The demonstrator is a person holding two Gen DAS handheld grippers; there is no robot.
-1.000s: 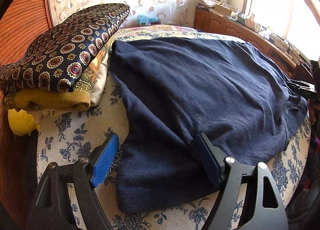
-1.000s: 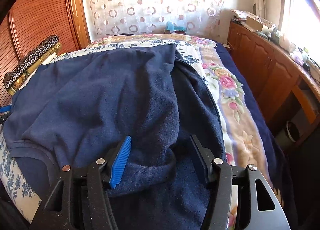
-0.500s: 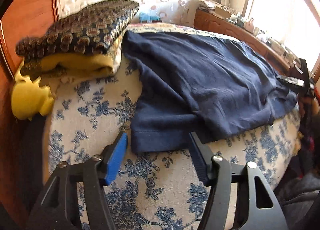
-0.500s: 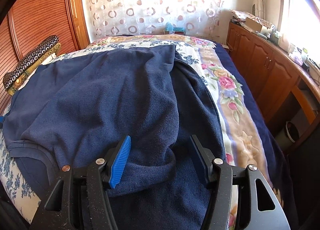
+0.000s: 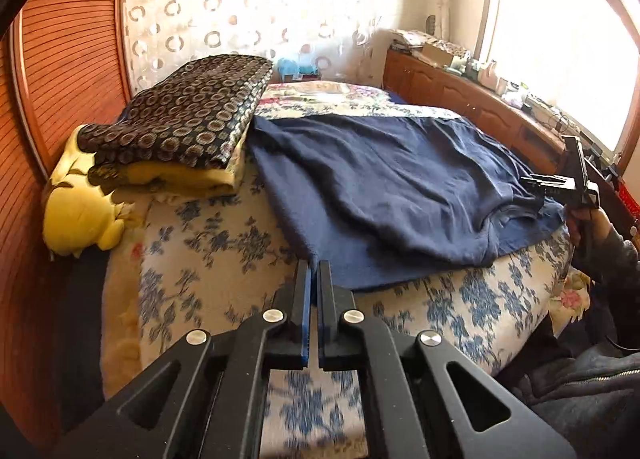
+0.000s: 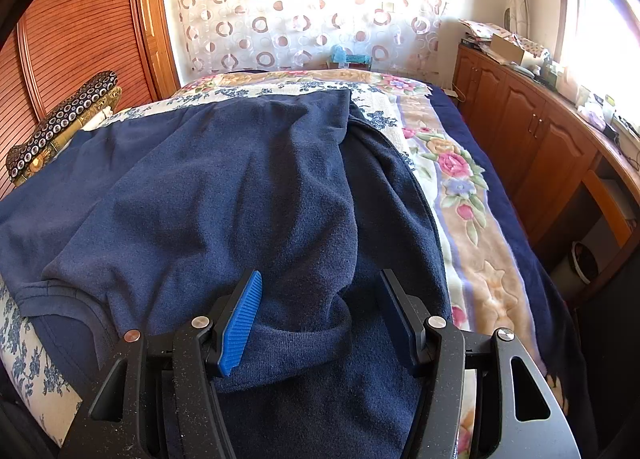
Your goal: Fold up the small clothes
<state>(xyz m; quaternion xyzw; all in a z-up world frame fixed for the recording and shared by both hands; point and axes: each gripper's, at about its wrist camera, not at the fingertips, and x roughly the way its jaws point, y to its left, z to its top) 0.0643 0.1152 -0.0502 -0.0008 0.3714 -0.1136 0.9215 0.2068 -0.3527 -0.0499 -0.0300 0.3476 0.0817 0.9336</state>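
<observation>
Left gripper [image 5: 313, 273] is sitting closed at the navy garment's [image 5: 392, 187] lower-centre hem corner, seemingly pinching its edge, though that's unclear. Right gripper [image 6: 320, 319] is hovering, jaws apart, straddling a sleeve cuff [image 6: 296, 343]. Next: clamping there, then lifting both. Garment is lying across a floral bed [image 5: 208, 259]; cabinets [image 6: 532, 139] standing right.

I see the bed [image 5: 208, 259], covered in a cream spread with blue flowers. On it lies a navy sweater [image 5: 384, 187], spread and rumpled. Just beside it, by the wooden wall, sits a stack of folded bedding [image 5: 188, 127], with a yellow cushion [image 5: 76, 215] next to that.
</observation>
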